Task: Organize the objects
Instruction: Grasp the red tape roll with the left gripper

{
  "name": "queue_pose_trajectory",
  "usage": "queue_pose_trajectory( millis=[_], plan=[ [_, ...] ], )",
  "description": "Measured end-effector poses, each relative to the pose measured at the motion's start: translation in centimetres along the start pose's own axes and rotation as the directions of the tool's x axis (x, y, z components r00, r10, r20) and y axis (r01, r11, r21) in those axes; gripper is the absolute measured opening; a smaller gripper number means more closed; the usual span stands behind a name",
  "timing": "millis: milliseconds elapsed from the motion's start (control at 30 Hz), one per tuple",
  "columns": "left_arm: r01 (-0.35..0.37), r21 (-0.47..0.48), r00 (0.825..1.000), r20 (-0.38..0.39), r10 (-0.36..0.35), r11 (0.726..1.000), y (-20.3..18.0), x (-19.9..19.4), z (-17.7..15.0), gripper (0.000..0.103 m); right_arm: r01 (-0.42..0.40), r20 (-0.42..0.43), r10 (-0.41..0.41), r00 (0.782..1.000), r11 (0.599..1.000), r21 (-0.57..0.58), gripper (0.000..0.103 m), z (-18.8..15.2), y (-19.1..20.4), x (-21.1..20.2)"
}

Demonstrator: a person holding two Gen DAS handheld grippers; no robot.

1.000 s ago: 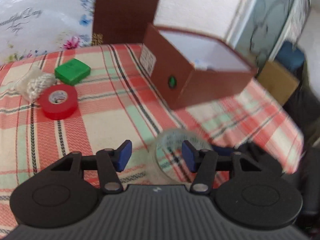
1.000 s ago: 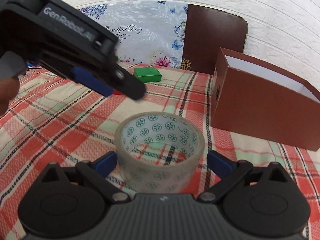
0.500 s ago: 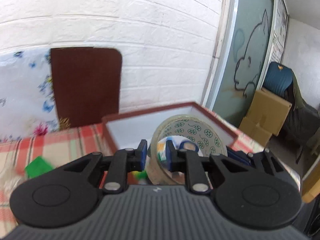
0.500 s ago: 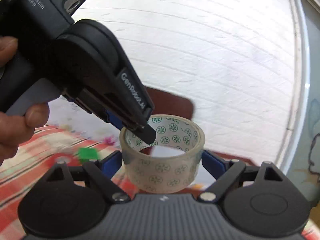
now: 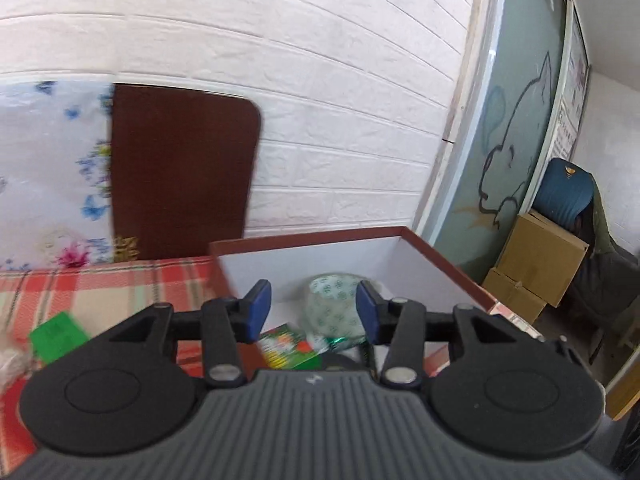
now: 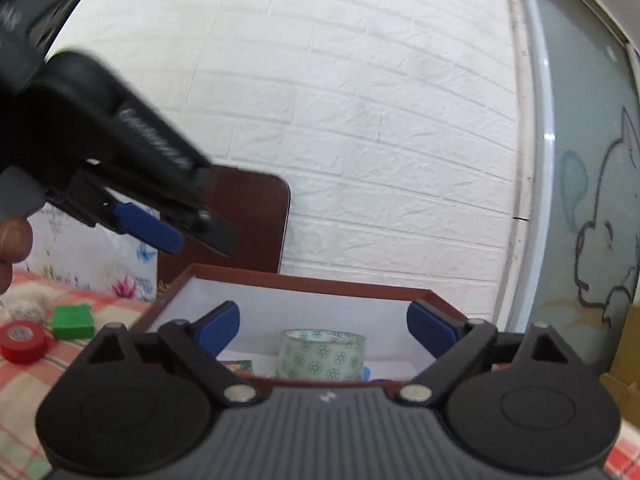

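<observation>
The left gripper (image 5: 314,312) has its blue fingers (image 5: 258,310) apart and its jaws are opening; nothing is pinched between them, and the clear patterned tape roll (image 5: 334,306) sits beyond the gap, low in the frame centre, down inside the brown box (image 5: 444,264). The right gripper (image 6: 322,326) has its jaws wide and opening too, with nothing between them; in its view the tape roll (image 6: 322,354) stands on the box's white floor at lower centre, beside a green packet (image 5: 290,346). At the lower left of that view, on the checked tablecloth (image 6: 24,384), lie a red tape roll (image 6: 22,340) and a green block (image 6: 72,320).
</observation>
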State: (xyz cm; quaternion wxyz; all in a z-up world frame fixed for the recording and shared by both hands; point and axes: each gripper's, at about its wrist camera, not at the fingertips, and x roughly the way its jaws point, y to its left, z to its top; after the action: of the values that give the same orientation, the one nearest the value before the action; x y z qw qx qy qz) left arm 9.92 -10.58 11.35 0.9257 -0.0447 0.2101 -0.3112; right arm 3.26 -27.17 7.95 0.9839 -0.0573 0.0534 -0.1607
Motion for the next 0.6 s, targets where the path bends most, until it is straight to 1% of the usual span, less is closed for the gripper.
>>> queue_pose_trajectory(
  millis=[67,133,167,200,233,267,300,400,433,467,500,533,600],
  plan=[
    [-0.051,-0.015,0.999,-0.011,0.051,0.999,2.2,-1.9,-1.1,0.05,-0.033,0.011,0.033,0.999,0.999,0.019,0.09,-0.2,0.8,-1.9],
    [-0.118,-0.046,0.993,-0.031,0.116,0.992,4.8,-3.5,-2.4,0.05,-0.102,-0.002,0.102,0.995,0.995,0.019,0.089,0.0,1.8,-3.0],
    [-0.164,-0.07,0.986,-0.046,0.161,0.984,6.6,-4.2,-3.3,0.05,-0.146,-0.016,0.146,0.989,0.989,0.012,0.088,0.0,2.7,-3.3],
    [-0.219,-0.093,0.975,-0.064,0.214,0.971,8.3,-5.1,-4.3,0.05,-0.199,-0.037,0.199,0.979,0.98,0.003,0.087,-0.2,3.8,-3.4],
    [-0.286,-0.112,0.957,-0.09,0.277,0.952,10.1,-5.8,-5.4,0.05,-0.25,-0.062,0.25,0.966,0.968,-0.005,0.087,-0.4,5.0,-3.5],
    [-0.355,-0.131,0.932,-0.12,0.341,0.926,11.9,-6.4,-6.5,0.05,-0.298,-0.093,0.296,0.951,0.954,-0.012,0.086,-0.7,6.3,-3.4],
    [-0.411,-0.151,0.909,-0.148,0.39,0.899,13.8,-6.9,-7.5,0.05,-0.344,-0.139,0.339,0.93,0.939,-0.012,0.085,-1.1,7.4,-3.2],
    [-0.54,-0.196,0.837,-0.224,0.499,0.818,18.7,-8.4,-10.7,0.05,-0.457,-0.262,0.442,0.858,0.89,0.006,0.083,-1.5,11.8,-1.4],
    [-0.563,-0.213,0.823,-0.232,0.518,0.799,20.0,-9.2,-11.8,0.049,-0.485,-0.29,0.465,0.836,0.874,0.002,0.083,-1.8,13.2,-0.8],
    [-0.556,-0.208,0.83,-0.178,0.528,0.805,20.5,-9.9,-12.7,0.048,-0.51,-0.315,0.482,0.817,0.86,-0.006,0.083,-2.0,14.6,0.0],
    [-0.555,-0.191,0.832,-0.13,0.539,0.81,20.6,-10.5,-13.4,0.048,-0.528,-0.337,0.494,0.801,0.849,-0.011,0.083,-2.1,15.9,0.6],
    [-0.54,-0.214,0.841,-0.116,0.528,0.814,20.8,-10.7,-13.6,0.049,-0.541,-0.354,0.503,0.789,0.841,-0.011,0.083,-1.9,17.2,1.3],
    [-0.538,-0.208,0.843,-0.104,0.528,0.817,20.6,-10.3,-13.4,0.053,-0.556,-0.384,0.514,0.767,0.831,0.004,0.085,-1.9,19.4,2.8]
  ],
)
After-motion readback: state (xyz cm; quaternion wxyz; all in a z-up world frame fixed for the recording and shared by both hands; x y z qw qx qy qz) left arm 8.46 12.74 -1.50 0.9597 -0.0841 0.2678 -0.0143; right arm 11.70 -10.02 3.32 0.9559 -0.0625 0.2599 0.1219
